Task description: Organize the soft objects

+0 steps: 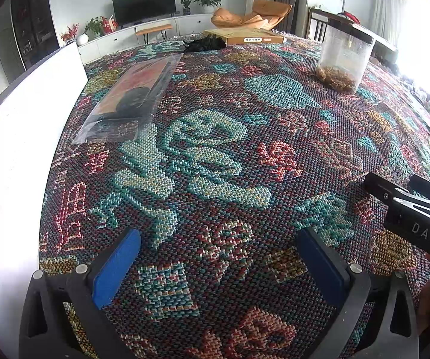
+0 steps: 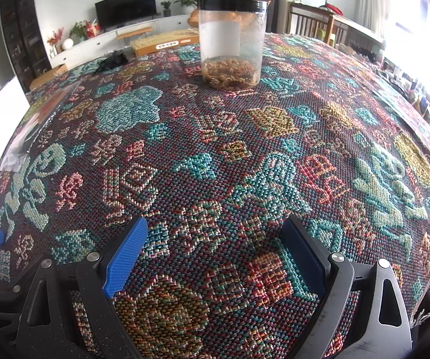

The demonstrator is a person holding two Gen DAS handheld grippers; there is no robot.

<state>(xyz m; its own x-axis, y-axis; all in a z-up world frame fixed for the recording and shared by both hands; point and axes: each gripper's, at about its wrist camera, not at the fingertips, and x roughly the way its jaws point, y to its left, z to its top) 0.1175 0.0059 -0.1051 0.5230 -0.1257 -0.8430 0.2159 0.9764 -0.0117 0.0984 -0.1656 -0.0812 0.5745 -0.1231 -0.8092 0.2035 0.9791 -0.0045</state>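
A patterned woven cloth [image 2: 215, 155] covers the whole table. On it, a clear jar [image 2: 231, 43] with a black lid stands upright, holding a low layer of brownish stuff. A flat cardboard box [image 2: 162, 44] lies beyond the jar at the cloth's far edge. Left of the jar lies a clear plastic bag [image 1: 131, 92] with dark and orange contents. A crumpled black soft thing [image 1: 204, 44] rests just beside the box, well apart from both grippers. The left gripper [image 1: 215, 266] and right gripper [image 2: 215, 257] hover over the cloth nearer than the jar, jaws spread wide, holding nothing.
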